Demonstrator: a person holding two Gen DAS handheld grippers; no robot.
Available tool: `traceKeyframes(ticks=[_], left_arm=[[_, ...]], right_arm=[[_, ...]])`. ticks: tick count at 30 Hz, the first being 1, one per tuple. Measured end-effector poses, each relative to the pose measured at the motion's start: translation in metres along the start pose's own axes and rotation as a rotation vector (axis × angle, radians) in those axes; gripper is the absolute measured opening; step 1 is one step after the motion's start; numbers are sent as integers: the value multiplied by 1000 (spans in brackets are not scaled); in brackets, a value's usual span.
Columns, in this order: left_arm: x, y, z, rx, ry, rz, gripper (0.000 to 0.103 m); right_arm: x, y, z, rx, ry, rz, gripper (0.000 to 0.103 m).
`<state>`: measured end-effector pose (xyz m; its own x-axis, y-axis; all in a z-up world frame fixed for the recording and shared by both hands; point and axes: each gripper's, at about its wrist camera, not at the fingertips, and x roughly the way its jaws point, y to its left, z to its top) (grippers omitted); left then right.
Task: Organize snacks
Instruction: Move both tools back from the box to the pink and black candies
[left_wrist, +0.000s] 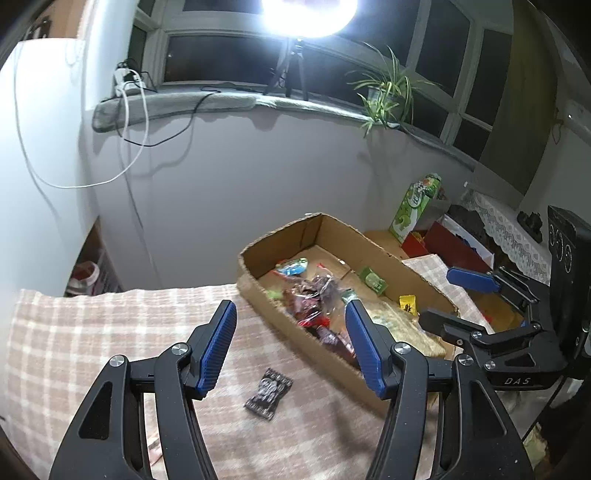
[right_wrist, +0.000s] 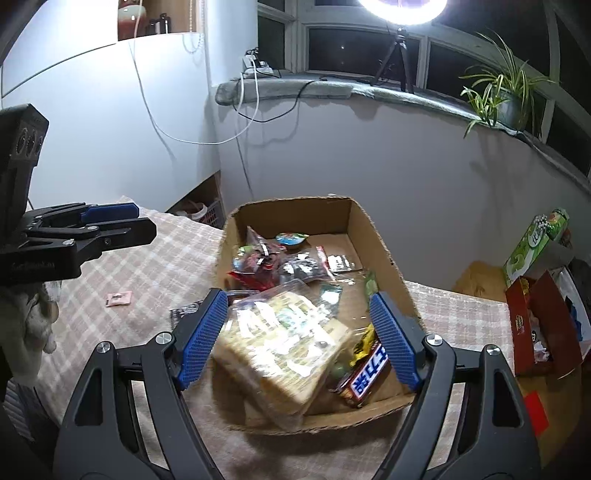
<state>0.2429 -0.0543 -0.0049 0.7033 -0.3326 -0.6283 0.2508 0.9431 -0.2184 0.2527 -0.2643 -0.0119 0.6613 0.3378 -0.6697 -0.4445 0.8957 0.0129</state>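
An open cardboard box (left_wrist: 373, 242) (right_wrist: 291, 206) stands on the checked tablecloth (left_wrist: 92, 332) and holds several wrapped snacks. Among them are a large pale cracker bag (right_wrist: 280, 347), a Snickers bar (right_wrist: 365, 376) and red and dark packets (left_wrist: 314, 299). A dark wrapped snack (left_wrist: 269, 393) lies on the cloth outside the box, below my left gripper (left_wrist: 291, 314), which is open and empty. My right gripper (right_wrist: 297, 299) hangs open above the cracker bag, its pads not touching it. Each gripper shows in the other's view, the right gripper (left_wrist: 443, 299) at the right and the left gripper (right_wrist: 144, 219) at the left.
A small pink packet (right_wrist: 118, 298) lies on the cloth left of the box. A green carton (left_wrist: 417, 206) and a red box (right_wrist: 539, 325) stand to the right. Behind are the wall, a windowsill with a potted plant (right_wrist: 506, 96), hanging cables and a ring light's tripod (left_wrist: 291, 70).
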Motion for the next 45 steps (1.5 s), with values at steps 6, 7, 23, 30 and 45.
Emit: traceKeyframes(ticks=[6,7,23,30,45], left_arm=[[-19,20,-10,-30,-10,19,61],[-23,26,-13,-41,-11,20,61],[-55,94,-73,-110,50,69,61],[-45,99,-96,-48,122,48,59],[-15,100,-110,121,220,16,54]], right_arm=[[-13,17,-2,31,-8,61,82],[-15,22,-4,32,-8,73,82],[21,92,-44,163,97,201,82],[59,112,-51,195,172,141,68],[120,114,-40,273,234,12,64]])
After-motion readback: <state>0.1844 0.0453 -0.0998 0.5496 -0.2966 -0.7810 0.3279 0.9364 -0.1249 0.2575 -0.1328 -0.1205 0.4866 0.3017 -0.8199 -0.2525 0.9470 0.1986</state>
